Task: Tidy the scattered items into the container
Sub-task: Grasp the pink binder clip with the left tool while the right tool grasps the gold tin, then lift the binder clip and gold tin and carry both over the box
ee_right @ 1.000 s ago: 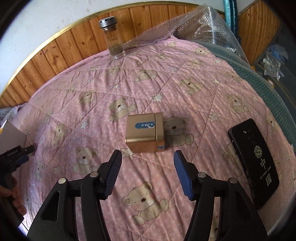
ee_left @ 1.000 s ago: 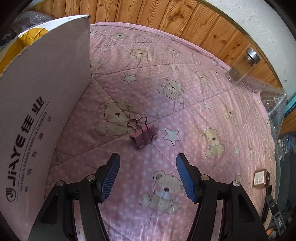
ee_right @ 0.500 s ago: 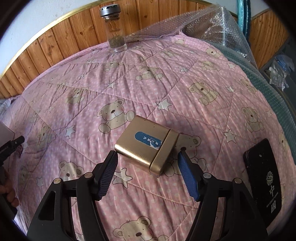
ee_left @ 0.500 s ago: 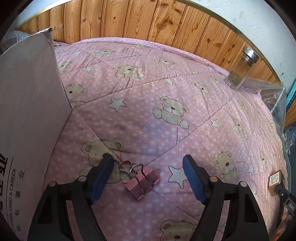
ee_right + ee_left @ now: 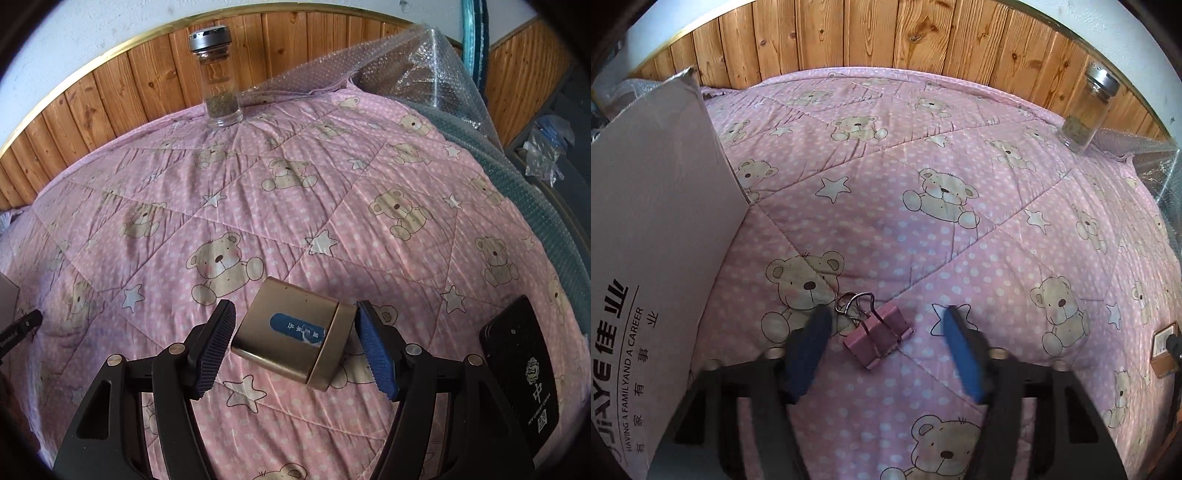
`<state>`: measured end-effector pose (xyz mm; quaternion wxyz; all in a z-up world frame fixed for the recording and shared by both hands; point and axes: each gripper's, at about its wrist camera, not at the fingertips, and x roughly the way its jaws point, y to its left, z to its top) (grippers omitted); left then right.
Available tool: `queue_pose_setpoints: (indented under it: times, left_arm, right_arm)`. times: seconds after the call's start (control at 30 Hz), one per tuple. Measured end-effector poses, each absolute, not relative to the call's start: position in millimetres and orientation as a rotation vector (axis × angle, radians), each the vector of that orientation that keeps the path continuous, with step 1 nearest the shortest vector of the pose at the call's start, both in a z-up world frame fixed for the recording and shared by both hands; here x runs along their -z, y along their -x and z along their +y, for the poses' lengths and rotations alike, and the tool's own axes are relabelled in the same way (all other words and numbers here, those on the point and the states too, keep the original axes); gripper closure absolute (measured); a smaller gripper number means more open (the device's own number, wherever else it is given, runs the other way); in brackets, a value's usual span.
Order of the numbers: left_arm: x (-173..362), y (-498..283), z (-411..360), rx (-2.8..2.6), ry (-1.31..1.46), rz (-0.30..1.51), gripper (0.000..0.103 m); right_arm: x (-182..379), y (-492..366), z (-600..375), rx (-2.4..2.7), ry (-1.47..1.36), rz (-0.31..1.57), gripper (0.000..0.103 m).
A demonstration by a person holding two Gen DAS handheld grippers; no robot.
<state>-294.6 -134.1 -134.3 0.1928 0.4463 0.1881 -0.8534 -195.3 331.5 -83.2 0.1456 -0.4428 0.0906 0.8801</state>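
Nothing boxed yet. Left gripper [image 5: 886,347] jaws spread around clip [image 5: 877,336] on bed, box [image 5: 653,240] at left. Right gripper [image 5: 297,345] jaws spread around tin [image 5: 291,334]; phone [image 5: 519,373] right, untouched.

Black left tool [image 5: 884,349], right tool [image 5: 297,345], blue ribbed pads, brass screws
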Motion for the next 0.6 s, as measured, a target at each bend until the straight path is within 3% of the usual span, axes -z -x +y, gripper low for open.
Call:
queue_pose_setpoints:
  times: [0.2, 0.6]
  left_arm:
    - [128.4, 259.2, -144.2, 2.619, -1.203, 0.645, 0.067]
    - [107.7, 248.9, -117.0, 2.712, -1.222, 0.551, 0.067]
  right_arm:
    - [82.3, 184.9, 332.5, -2.573, 1.270, 0.248, 0.037]
    - [66.8, 161.8, 325.0, -2.643, 1.238, 0.347, 0.037]
